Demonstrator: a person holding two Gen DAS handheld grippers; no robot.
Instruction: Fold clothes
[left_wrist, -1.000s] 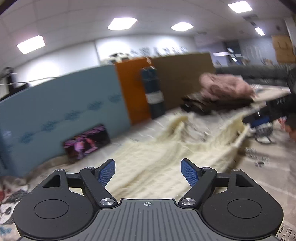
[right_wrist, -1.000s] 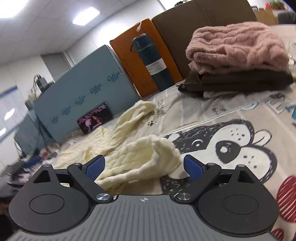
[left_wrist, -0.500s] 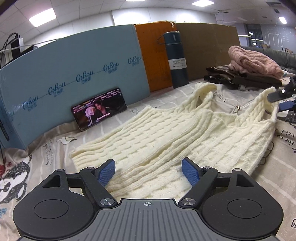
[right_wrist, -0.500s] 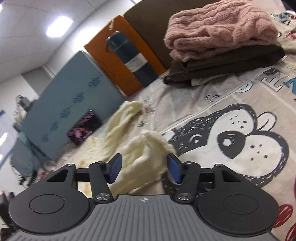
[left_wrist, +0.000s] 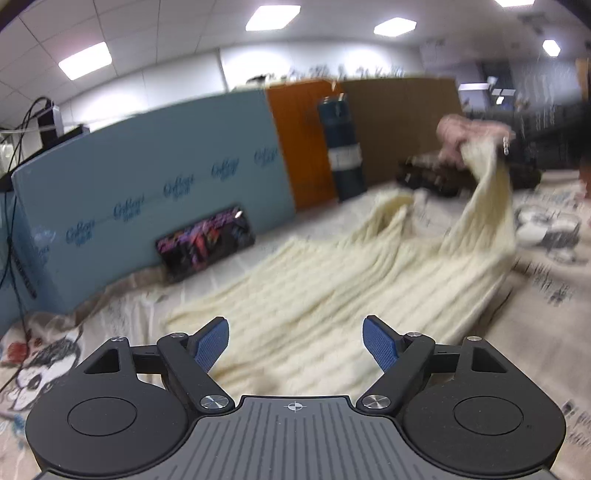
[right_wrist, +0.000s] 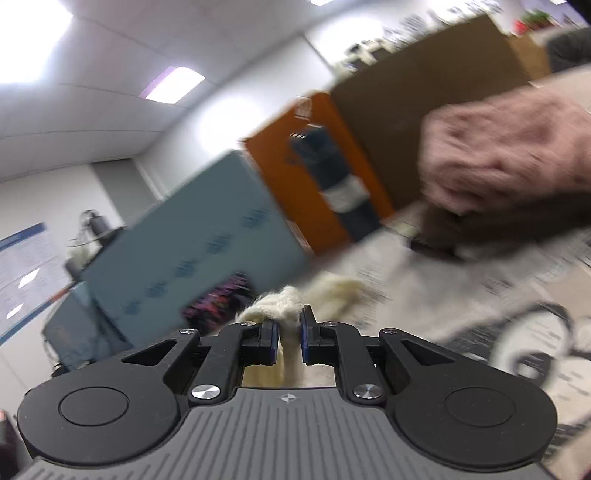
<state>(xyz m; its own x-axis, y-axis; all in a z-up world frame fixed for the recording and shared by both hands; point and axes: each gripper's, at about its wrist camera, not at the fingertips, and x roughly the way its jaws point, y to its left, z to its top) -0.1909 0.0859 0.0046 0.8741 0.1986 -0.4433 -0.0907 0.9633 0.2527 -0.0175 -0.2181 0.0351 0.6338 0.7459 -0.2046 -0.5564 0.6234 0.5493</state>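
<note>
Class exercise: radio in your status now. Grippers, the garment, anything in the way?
Right hand-held gripper shut on cream knit sweater, corner lifted. Left hand-held gripper open, empty, over the hem. Phone and folded pile beyond, not blocking.

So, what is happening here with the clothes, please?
A person is folding a cream knitted sweater on a table covered by a printed cloth. The right gripper is shut on one corner of the sweater and holds it raised above the table. The left gripper is open just above the sweater's near edge, not yet gripping it. A pile of folded clothes sits at the back.
</note>
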